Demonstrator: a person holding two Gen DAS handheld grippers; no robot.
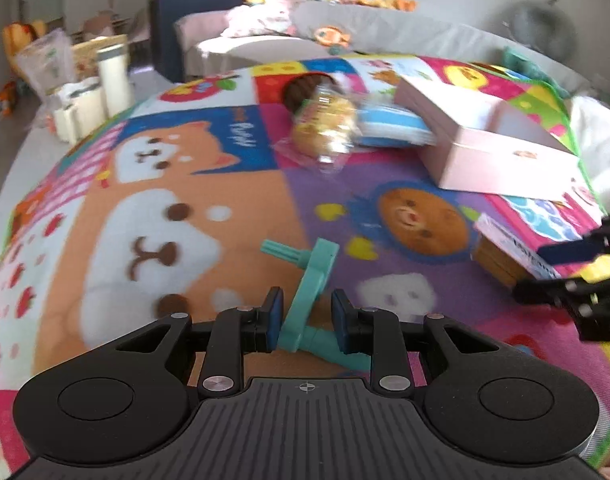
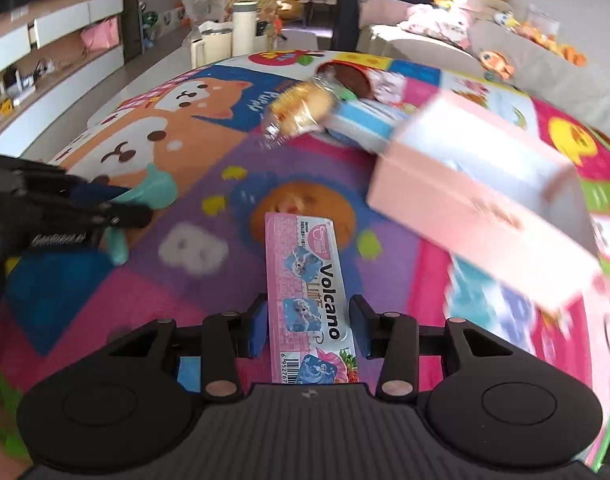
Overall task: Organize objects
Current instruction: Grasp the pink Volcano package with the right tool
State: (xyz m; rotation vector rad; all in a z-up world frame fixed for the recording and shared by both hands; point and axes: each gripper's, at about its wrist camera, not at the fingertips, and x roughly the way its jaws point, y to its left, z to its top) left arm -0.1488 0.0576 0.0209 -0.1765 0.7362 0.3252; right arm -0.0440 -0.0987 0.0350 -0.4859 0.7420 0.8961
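Note:
A teal plastic crank-shaped toy (image 1: 311, 280) lies on the colourful play mat (image 1: 145, 208). My left gripper (image 1: 307, 322) is open with its jaws on either side of the toy's lower end, a gap on each side. A pink "Volcano" box (image 2: 309, 300) lies on the mat (image 2: 105, 300) between the jaws of my right gripper (image 2: 308, 326), which is open; whether the pads touch the box I cannot tell. The left gripper (image 2: 65, 208) and teal toy (image 2: 155, 188) show at the left of the right wrist view. The right gripper (image 1: 577, 276) and box (image 1: 505, 252) show at the right of the left wrist view.
A large pale pink box (image 1: 485, 140) lies at the mat's right. A wrapped bun (image 1: 325, 124), a blue-and-white striped item (image 1: 393, 126) and a brown round object (image 1: 303, 88) lie beyond the middle. White bottles (image 1: 113, 80) stand on the floor left. A sofa with plush toys (image 1: 289, 16) is behind.

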